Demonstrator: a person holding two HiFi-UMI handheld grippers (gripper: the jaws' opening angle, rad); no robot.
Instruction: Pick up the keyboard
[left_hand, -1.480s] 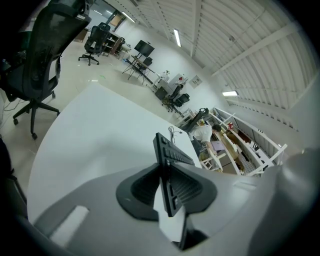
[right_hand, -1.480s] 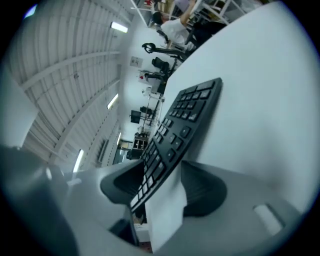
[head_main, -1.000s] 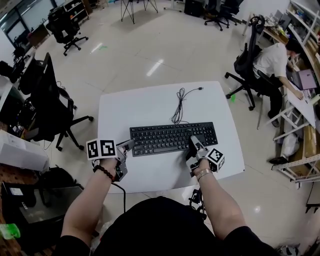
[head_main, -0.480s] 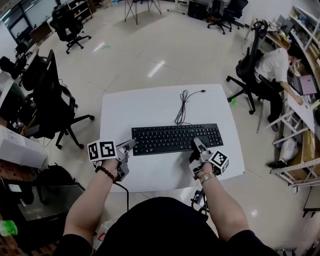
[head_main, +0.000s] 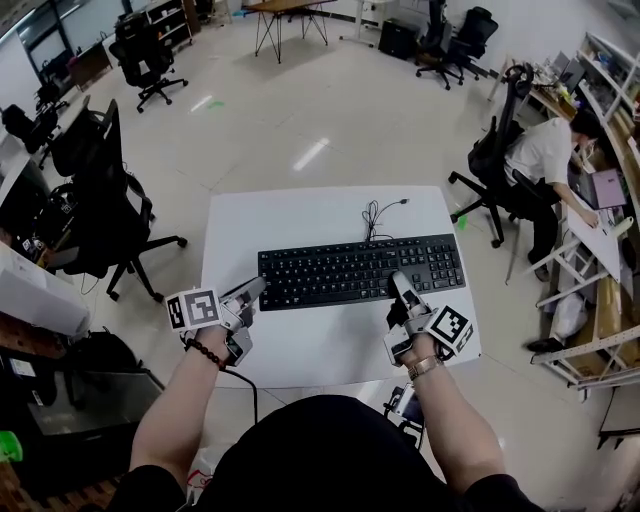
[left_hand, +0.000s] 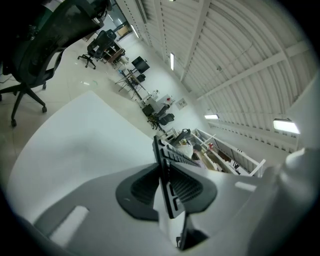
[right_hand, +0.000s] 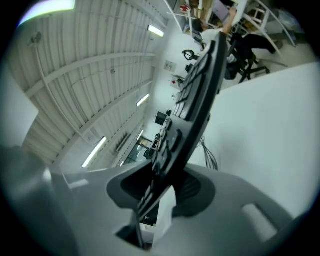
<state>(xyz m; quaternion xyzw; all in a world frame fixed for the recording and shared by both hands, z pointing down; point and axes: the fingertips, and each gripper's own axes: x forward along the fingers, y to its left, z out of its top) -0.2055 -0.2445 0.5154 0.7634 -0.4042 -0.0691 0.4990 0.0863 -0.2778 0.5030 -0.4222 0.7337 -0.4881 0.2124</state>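
Keyboard (head_main: 360, 270) sits lengthwise across the middle of the white table (head_main: 300, 215), with both grippers on its near side. Left gripper (head_main: 250, 291): jaws drawn partway in and clamped on the near-left corner, one pad on each face. Right gripper (head_main: 400, 285): jaws closing on the near edge, right of centre, with the board wedged between the pads. I cannot tell whether the far edge touches the table. The cable (head_main: 378, 215) loops off the far edge, its plug lying loose near the table's back edge. Bare tabletop shows in a strip left of the board and a wider band on my side. An office chair (head_main: 100, 200) stands off the left edge, and a seated person (head_main: 540, 150) is well apart to the right.
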